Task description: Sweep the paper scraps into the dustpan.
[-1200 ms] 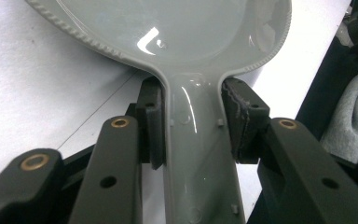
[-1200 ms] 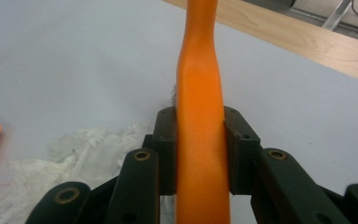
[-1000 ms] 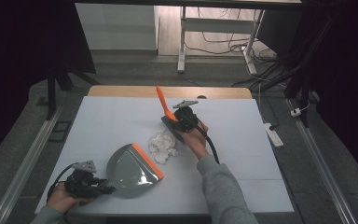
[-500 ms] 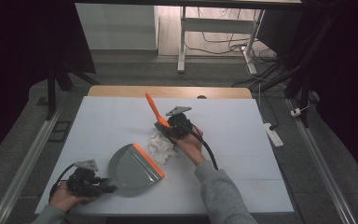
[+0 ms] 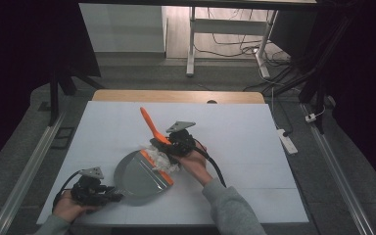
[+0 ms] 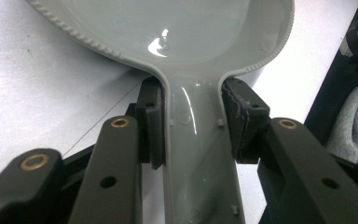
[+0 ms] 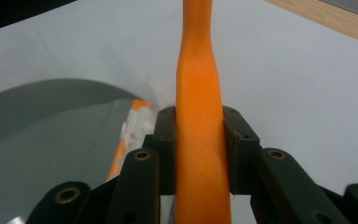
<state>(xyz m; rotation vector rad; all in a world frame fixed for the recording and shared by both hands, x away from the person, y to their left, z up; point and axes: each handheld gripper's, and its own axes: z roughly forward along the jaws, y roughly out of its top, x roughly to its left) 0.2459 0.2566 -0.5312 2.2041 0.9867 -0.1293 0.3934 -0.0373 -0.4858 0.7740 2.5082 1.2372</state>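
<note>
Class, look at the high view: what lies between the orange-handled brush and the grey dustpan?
A crumpled white wad of what looks like paper lies at the dustpan's orange lip, just before the brush, in the high view.

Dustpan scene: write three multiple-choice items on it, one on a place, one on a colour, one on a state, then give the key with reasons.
1. Where does the white crumpled paper lie?
A. At the dustpan's orange-edged mouth
B. At the table's far edge
C. Beside the left gripper

2. What colour is the brush handle?
A. Blue
B. Orange
C. Green

3. How does the right gripper stand?
A. Open above the table
B. Shut on nothing
C. Shut on the brush handle

Key: 1 A, the high view shows the paper against the pan's lip; 2 B, it is orange in both views; 3 C, the right gripper view shows both pads pressing its sides.
</note>
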